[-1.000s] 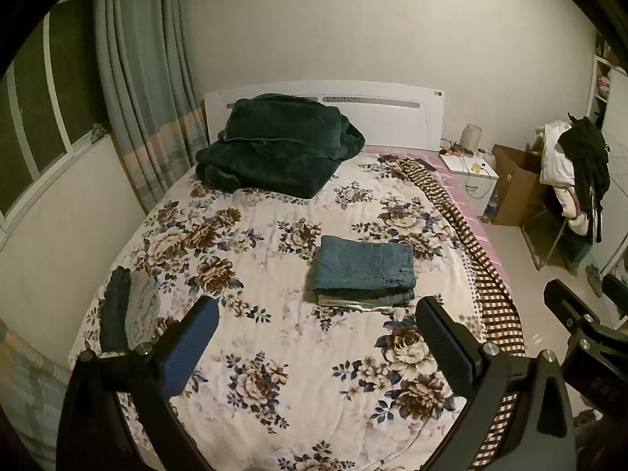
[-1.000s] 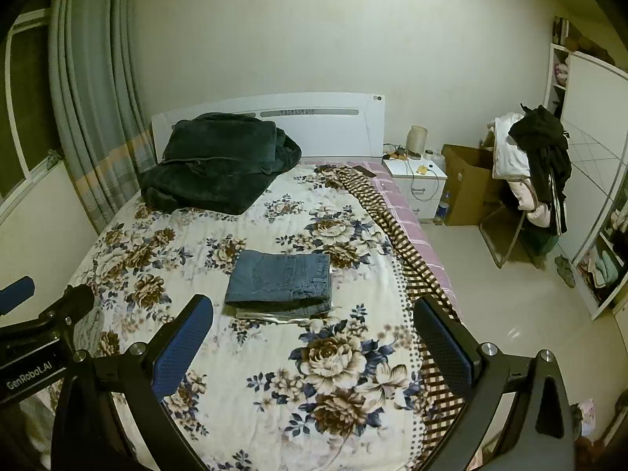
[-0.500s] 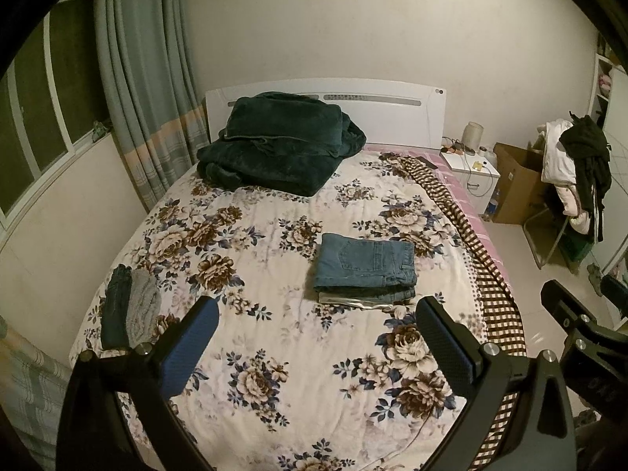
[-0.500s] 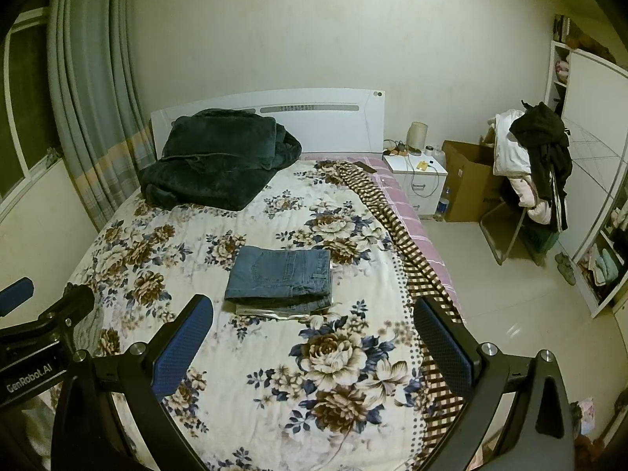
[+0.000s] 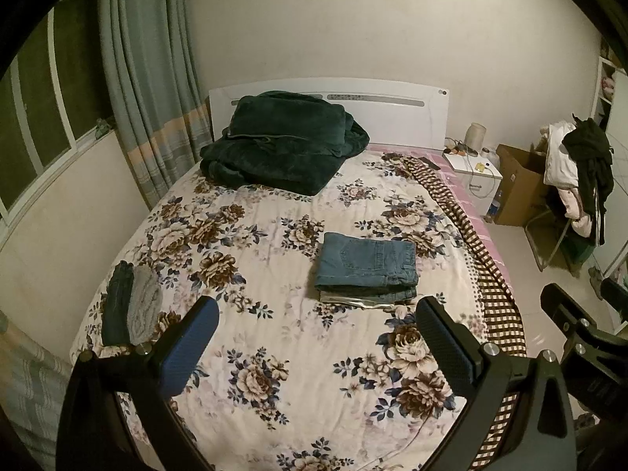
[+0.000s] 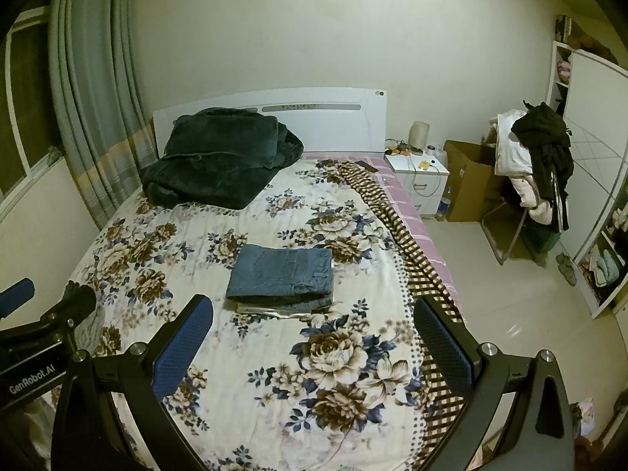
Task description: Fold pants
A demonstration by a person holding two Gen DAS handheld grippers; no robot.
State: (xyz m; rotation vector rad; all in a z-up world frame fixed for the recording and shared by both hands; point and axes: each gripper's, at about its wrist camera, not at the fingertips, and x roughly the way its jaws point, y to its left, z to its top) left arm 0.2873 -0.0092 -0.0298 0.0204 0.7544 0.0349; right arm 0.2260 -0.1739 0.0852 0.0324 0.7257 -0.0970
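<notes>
Left wrist view: the left tool (image 5: 316, 337) sits at the bottom of the frame, its two blue-padded fingers (image 5: 192, 347) spread wide with nothing between them, released. It hangs above the near end of the bed (image 5: 274, 353), not touching the floral cover.

Folded blue pants (image 5: 367, 261) lie flat right of frame centre, on the floral cover, a back pocket facing up. They form a compact rectangular stack; a pale layer shows under the near edge, what it is I cannot tell. Pants well apart from both fingers.

Dark green blanket (image 5: 282, 141) bundled at upper centre, against the white headboard (image 5: 392, 117). Small dark and grey folded items (image 5: 131, 302) lie at the left edge of the bed, near the left finger. Part of the right tool's body shows at the lower right of the frame.

Right wrist view: the right tool (image 6: 314, 337) at bottom of frame, fingers (image 6: 184, 347) wide apart, released, empty. Pants (image 6: 282, 274) lie left of centre, just beyond the left finger tip in the frame, no contact. Blanket (image 6: 219, 157) at upper left. White nightstand (image 6: 422, 180) at the far right corner of the bed; cardboard box (image 6: 469, 180) beside it; chair heaped with clothes (image 6: 533, 157) at right.
</notes>
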